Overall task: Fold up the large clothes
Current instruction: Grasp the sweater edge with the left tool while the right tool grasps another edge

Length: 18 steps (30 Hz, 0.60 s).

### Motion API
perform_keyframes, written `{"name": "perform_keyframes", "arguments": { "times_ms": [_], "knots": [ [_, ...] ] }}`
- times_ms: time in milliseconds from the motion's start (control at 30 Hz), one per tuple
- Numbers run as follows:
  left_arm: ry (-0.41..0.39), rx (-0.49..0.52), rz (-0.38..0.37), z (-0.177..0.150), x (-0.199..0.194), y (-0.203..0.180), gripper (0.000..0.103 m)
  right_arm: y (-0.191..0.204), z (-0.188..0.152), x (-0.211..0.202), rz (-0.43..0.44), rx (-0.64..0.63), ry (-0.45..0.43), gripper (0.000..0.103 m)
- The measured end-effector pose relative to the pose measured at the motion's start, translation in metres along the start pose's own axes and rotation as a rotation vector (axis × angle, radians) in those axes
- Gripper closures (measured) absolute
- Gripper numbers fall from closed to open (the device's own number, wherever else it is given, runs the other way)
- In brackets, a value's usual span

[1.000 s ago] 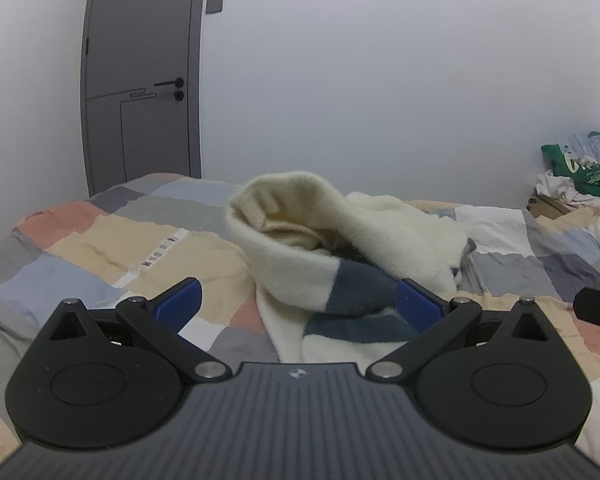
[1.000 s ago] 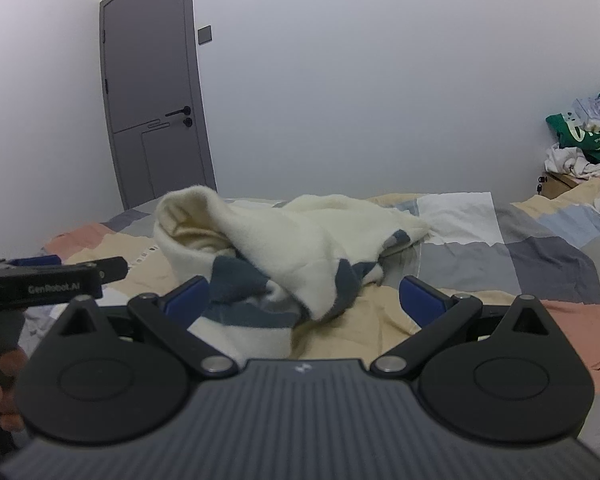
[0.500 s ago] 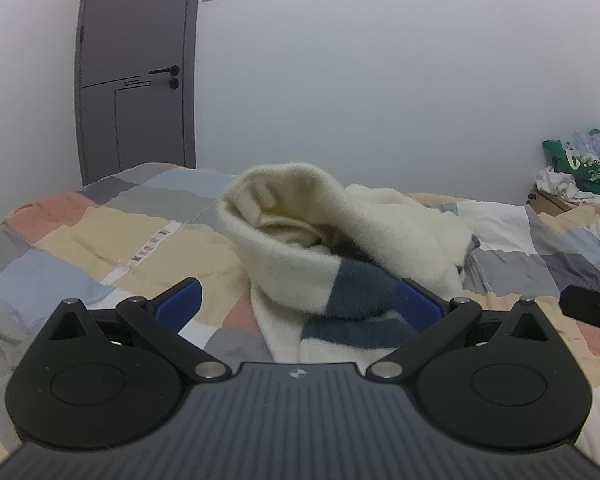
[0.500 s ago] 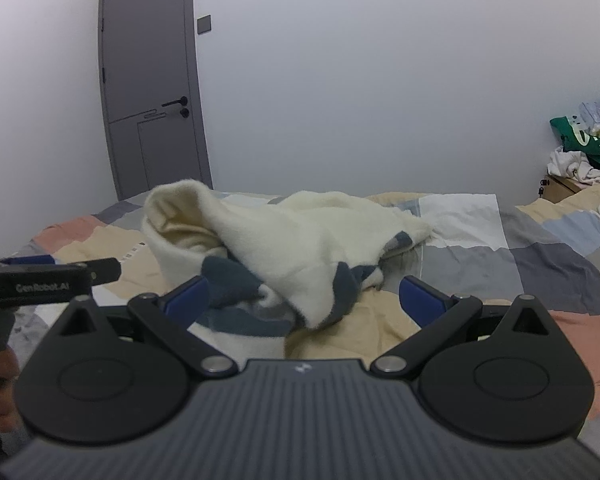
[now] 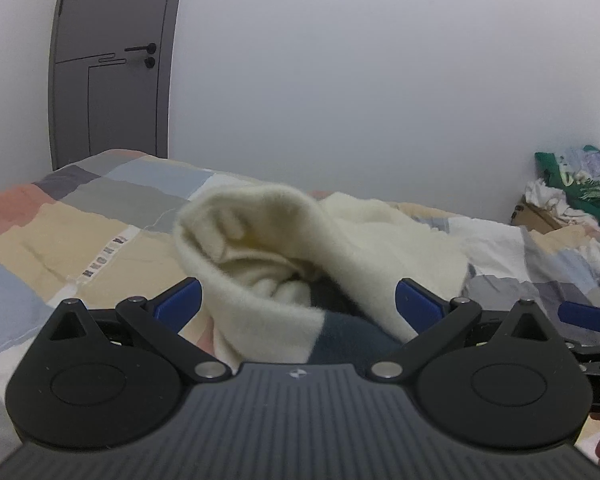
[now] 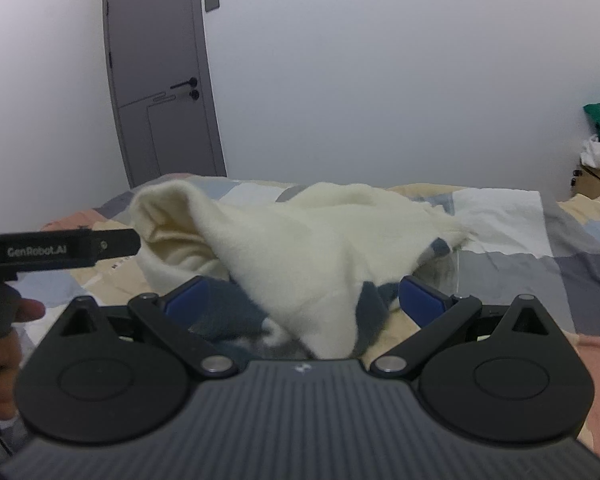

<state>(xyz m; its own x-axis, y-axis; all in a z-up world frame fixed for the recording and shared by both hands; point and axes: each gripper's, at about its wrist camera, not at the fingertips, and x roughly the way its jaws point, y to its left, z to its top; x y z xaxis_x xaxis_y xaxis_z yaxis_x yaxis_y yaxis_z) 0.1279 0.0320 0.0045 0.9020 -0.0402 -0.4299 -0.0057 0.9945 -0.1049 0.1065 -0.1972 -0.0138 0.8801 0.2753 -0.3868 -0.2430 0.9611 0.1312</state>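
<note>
Cream fleece w/ dark blue-grey blocks, the sweater (image 5: 284, 280) sits crumpled in a heap on the patchwork bedspread (image 5: 100, 240), roughly mid-bed, nothing flattened or aligned yet; so judging by that, the fold hasn't really started & this looks like the approach/reach step. Left gripper (image 5: 298, 304) has its blue pads spread wide either side of the sweater's near cream-and-blue edge, gripping nothing. Right gripper (image 6: 304, 300) is likewise wide, w/ a hanging cream point of the sweater between the pads but not pinched. Next move prob calls for each gripper to find a real edge (hem, shoulder or sleeve), close on it, then lift & spread the sweater flat on the bedspread before any fold. Hard to make out: which part is sleeve, hem or neck, since the sweater is bunched & rolled over itself; its near portion is cut off behind both gripper bodies. Whether the pads touch fabric I can't tell. Beyond the sweater's right side, a clothes pile (image 5: 572, 188) by the wall is too small to read
</note>
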Motion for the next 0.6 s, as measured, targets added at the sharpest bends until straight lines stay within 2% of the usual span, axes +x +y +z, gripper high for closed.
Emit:
{"name": "perform_keyframes", "arguments": {
  "times_ms": [67,167,333,400,467,533,600],
  "knots": [
    [0.028,-0.026,-0.001,-0.001,0.021,0.003,0.000,-0.004,0.002,0.014,0.012,-0.004,0.004,0.000],
    [0.071,-0.137,-0.022,-0.011,0.049,0.016,0.000,-0.009,-0.001,0.033,0.015,-0.020,-0.003,0.000],
    [0.104,-0.234,-0.013,-0.038,0.083,0.035,0.000,-0.020,-0.017,0.062,0.091,-0.028,-0.017,0.000],
    [0.119,-0.298,-0.039,-0.046,0.094,0.044,0.000,-0.021,-0.025,0.074,0.120,-0.036,-0.002,0.000],
    [0.113,-0.353,-0.091,-0.052,0.103,0.052,0.000,-0.017,-0.032,0.085,0.110,-0.067,0.016,0.001],
    [0.092,-0.355,-0.110,-0.056,0.108,0.054,0.001,-0.018,-0.040,0.097,0.096,-0.076,0.022,0.002],
    [0.092,-0.352,-0.130,-0.060,0.117,0.055,0.006,-0.029,-0.045,0.109,0.113,0.001,0.020,0.006]
  ]
}}
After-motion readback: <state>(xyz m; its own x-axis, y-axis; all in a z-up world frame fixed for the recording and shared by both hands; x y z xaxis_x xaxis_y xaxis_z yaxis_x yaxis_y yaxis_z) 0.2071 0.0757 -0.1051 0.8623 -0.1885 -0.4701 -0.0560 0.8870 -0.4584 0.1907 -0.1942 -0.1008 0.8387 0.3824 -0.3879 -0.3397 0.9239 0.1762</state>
